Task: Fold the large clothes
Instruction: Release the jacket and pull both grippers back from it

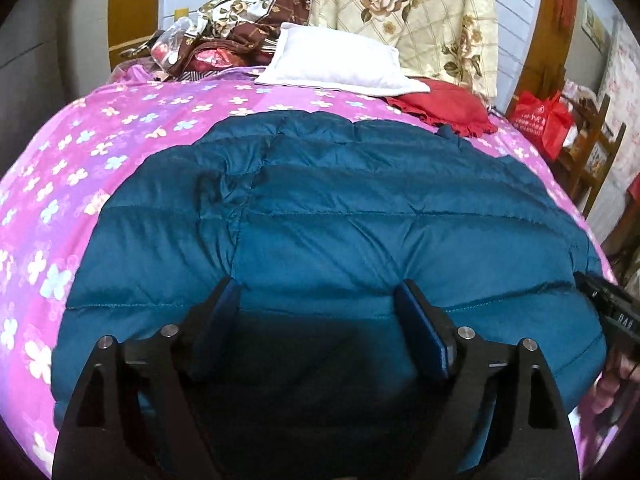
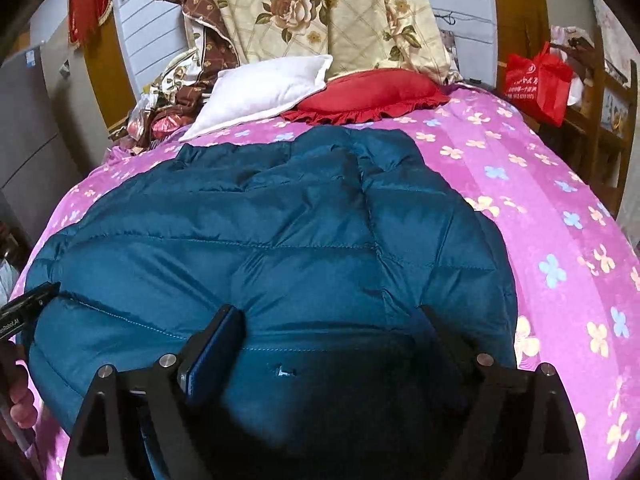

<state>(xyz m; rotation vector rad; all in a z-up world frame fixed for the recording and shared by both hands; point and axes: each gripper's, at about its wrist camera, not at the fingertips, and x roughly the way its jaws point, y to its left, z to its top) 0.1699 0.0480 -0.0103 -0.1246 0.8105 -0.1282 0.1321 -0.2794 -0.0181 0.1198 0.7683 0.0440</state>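
A teal quilted down jacket (image 1: 320,208) lies spread flat on the pink flowered bed; it also shows in the right wrist view (image 2: 280,232). My left gripper (image 1: 320,292) is open, its fingers wide apart just above the jacket's near edge, holding nothing. My right gripper (image 2: 332,316) is open over the jacket's near edge too, holding nothing. The right gripper's body shows at the right edge of the left wrist view (image 1: 612,308). The left gripper's body shows at the left edge of the right wrist view (image 2: 24,308).
The pink flowered bedspread (image 1: 120,140) covers the bed. A white pillow (image 1: 336,60), a red frilled cushion (image 1: 444,108) and a floral quilt (image 1: 404,8) sit at the head. Piled clothes (image 1: 216,40) lie at the far left. A red bag (image 1: 540,120) hangs on a wooden chair.
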